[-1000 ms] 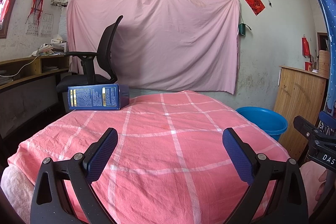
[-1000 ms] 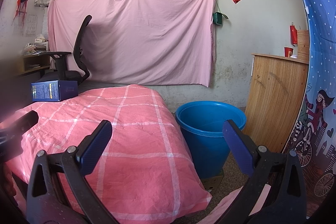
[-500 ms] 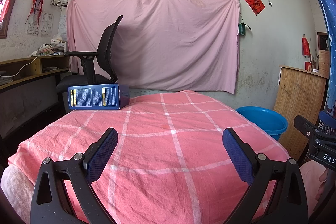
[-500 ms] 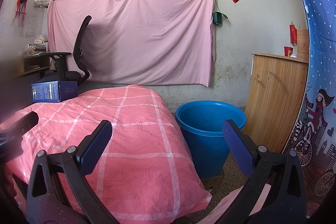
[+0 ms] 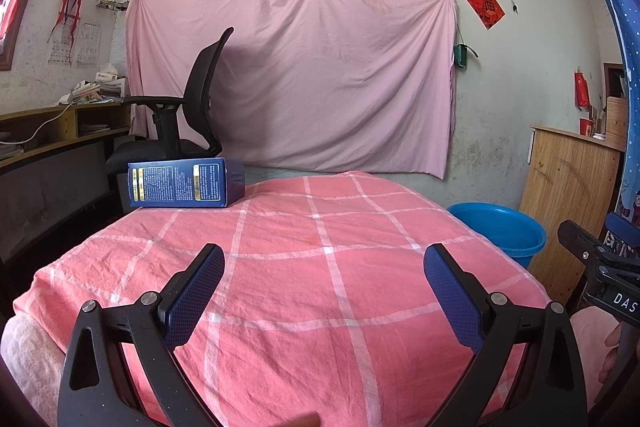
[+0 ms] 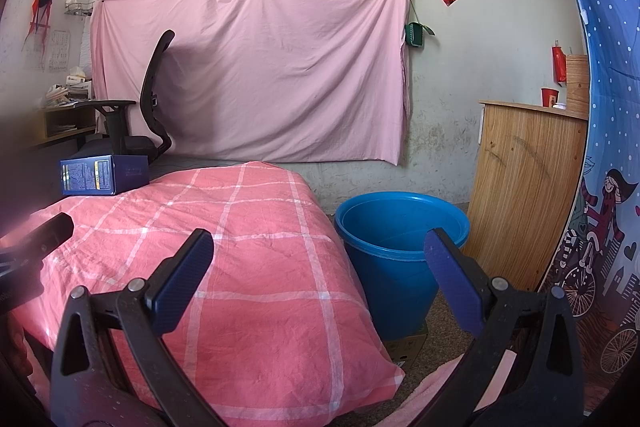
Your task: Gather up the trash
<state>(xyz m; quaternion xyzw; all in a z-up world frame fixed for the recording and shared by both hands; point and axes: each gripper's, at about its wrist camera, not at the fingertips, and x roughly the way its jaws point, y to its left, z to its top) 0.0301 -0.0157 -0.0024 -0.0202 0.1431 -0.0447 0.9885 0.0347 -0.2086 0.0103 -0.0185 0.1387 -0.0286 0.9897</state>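
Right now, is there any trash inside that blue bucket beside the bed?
No, the right wrist view looks into the blue bucket and the part of its inside that shows holds nothing.

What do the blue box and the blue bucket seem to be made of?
Box: probably cardboard with a glossy printed finish; sharp straight edges, dense print, slight sheen.
Bucket: probably moulded plastic, smooth and one colour; rolled rim, soft highlights inside.

Left wrist view low over pink bedspread [image 5: 320, 287], right wrist view seemingly rightward, sharing blue bucket [image 6: 400, 227]
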